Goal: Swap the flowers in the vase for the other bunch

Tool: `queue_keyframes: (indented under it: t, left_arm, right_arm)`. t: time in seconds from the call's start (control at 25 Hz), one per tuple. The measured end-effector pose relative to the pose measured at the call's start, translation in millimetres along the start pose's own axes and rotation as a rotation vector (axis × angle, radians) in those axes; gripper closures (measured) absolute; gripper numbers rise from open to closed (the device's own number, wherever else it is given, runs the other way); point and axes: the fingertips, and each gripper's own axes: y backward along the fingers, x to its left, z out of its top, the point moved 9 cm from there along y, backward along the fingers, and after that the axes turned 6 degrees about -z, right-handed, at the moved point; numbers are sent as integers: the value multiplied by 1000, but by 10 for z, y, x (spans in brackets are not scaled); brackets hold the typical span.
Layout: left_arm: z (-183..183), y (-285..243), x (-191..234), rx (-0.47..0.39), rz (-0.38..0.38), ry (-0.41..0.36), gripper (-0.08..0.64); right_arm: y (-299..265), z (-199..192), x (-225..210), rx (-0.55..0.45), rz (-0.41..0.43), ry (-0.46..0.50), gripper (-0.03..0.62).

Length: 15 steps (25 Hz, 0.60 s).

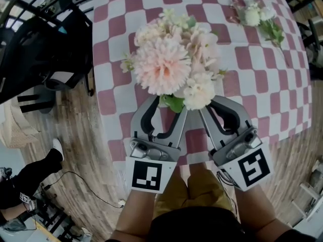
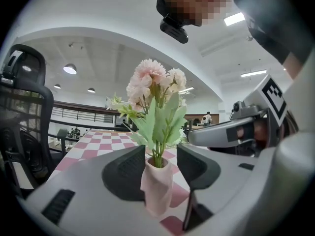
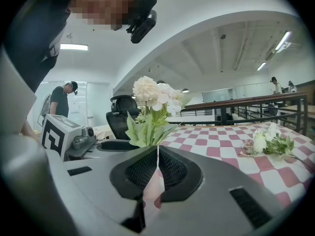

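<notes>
A bunch of pink and cream flowers (image 1: pixel 174 59) stands in a pale pink vase (image 2: pixel 157 186) on the red-and-white checked table (image 1: pixel 252 69); from the head view the blooms hide the vase. My left gripper (image 2: pixel 160 161) is open with the vase between its jaws, and a gap shows on the right-hand pad's side. My right gripper (image 3: pixel 157 156) is shut with nothing visible between its pads, its tips right beside the vase under the leaves. In the head view the left gripper (image 1: pixel 169 107) and right gripper (image 1: pixel 208 104) both reach under the bouquet. The other bunch (image 1: pixel 257 16), white with green leaves, lies at the table's far right.
A black mesh office chair (image 1: pixel 50 44) stands left of the table over the wooden floor. A seated person's leg and shoe (image 1: pixel 35 175) show at lower left. The table's near edge runs just under the grippers. Other people stand far off in the room (image 3: pixel 61 102).
</notes>
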Motion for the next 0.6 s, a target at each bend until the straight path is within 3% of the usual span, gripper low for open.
queue_keyframes:
  t: [0.6]
  left_arm:
    - [168, 142, -120, -32, 6, -16, 359]
  right_arm:
    - [218, 159, 65, -35, 3, 41, 554]
